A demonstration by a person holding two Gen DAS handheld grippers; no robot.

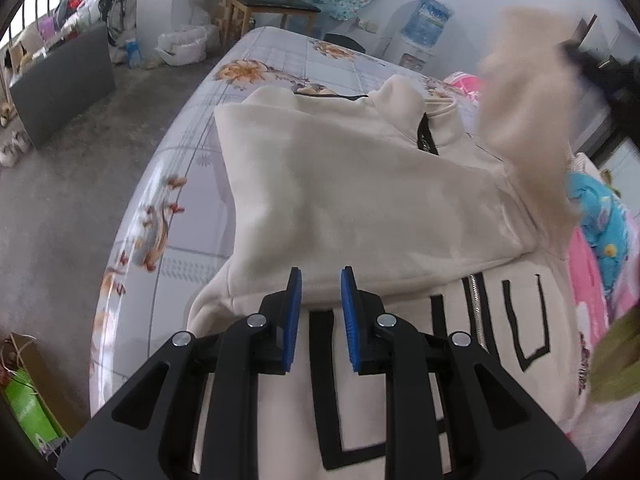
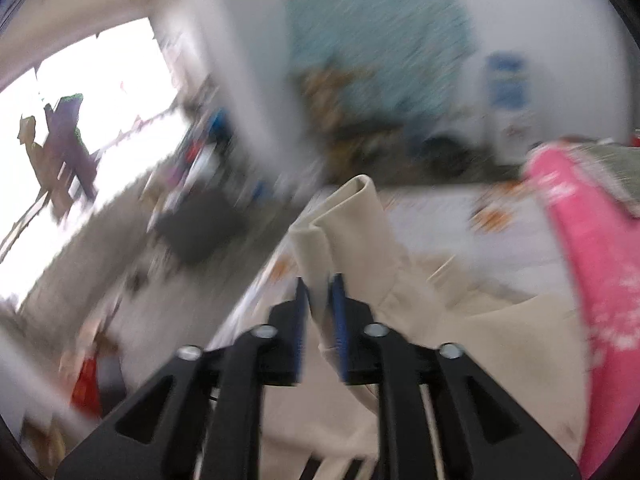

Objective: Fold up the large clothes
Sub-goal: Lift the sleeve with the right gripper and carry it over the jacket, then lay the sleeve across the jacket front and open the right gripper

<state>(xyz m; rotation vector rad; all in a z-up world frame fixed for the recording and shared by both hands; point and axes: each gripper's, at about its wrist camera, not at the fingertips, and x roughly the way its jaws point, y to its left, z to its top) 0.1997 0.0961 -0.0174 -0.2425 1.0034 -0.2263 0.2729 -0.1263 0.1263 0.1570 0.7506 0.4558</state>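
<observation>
Cream jacket (image 1: 360, 192) on bed (image 1: 280, 64); left gripper (image 1: 320, 276) fingers apart, empty; right gripper (image 2: 320, 284) fingers straddling sleeve (image 2: 352, 232) (blurred, grip unclear).

We count one cream zip-up fleece jacket (image 1: 360, 196), one wooden chair (image 1: 276, 6), one blue-bottled water dispenser (image 1: 424, 28), two black grippers.

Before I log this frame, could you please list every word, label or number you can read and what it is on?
"U": large black letter on the cream zip jacket, beside its zipper; neighbours hidden by the left gripper.
Small print on the pink fabric: too small to read.
Water bottle label: blurred.
Right wrist view: nothing readable.
</observation>
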